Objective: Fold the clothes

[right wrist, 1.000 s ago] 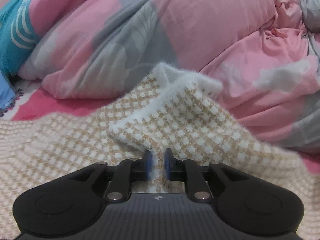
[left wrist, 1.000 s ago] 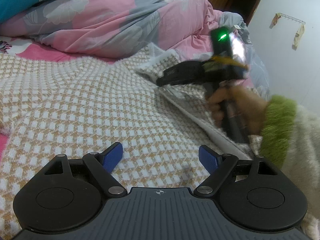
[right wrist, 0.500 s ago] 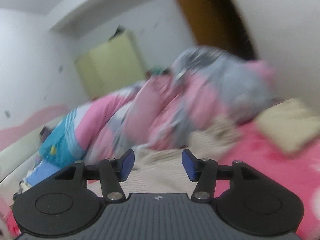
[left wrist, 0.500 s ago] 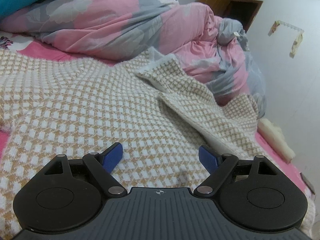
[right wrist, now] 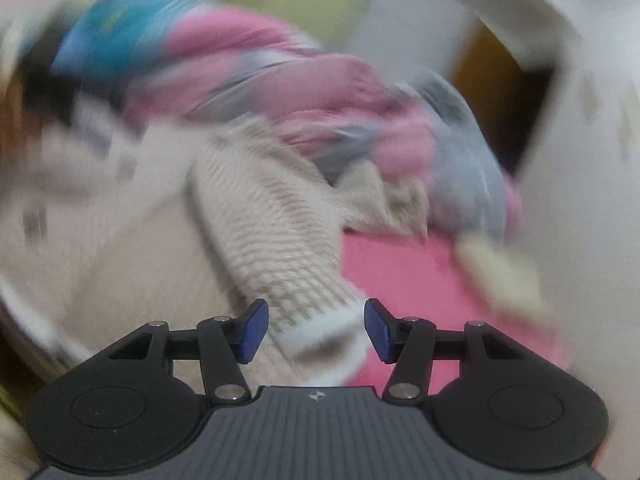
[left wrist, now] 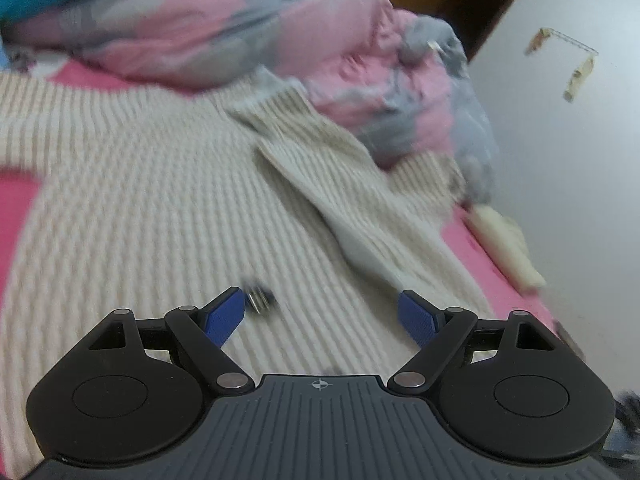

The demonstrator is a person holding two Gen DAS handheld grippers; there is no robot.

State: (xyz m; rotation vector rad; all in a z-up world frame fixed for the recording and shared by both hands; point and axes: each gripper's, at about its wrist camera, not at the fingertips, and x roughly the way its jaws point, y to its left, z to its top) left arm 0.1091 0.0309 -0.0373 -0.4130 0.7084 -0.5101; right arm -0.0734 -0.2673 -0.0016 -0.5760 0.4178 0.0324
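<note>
The left gripper (left wrist: 320, 314) has its blue pads spread wide with nothing between them. Under it and ahead of it lies the fuzzy cream-and-tan checked knit sweater (left wrist: 132, 200), spread flat on the pink bed sheet (left wrist: 486, 260). One sleeve (left wrist: 344, 184) is folded over the sweater, ahead and a bit right. Beyond it sits a puffy pink-and-grey quilt (left wrist: 248, 36). The right gripper (right wrist: 316, 330) is partly spread too, and its jaws have just been opening. The white sleeve cuff (right wrist: 324, 334) seems to lie loose between the pads, but the view is blurry.
</note>
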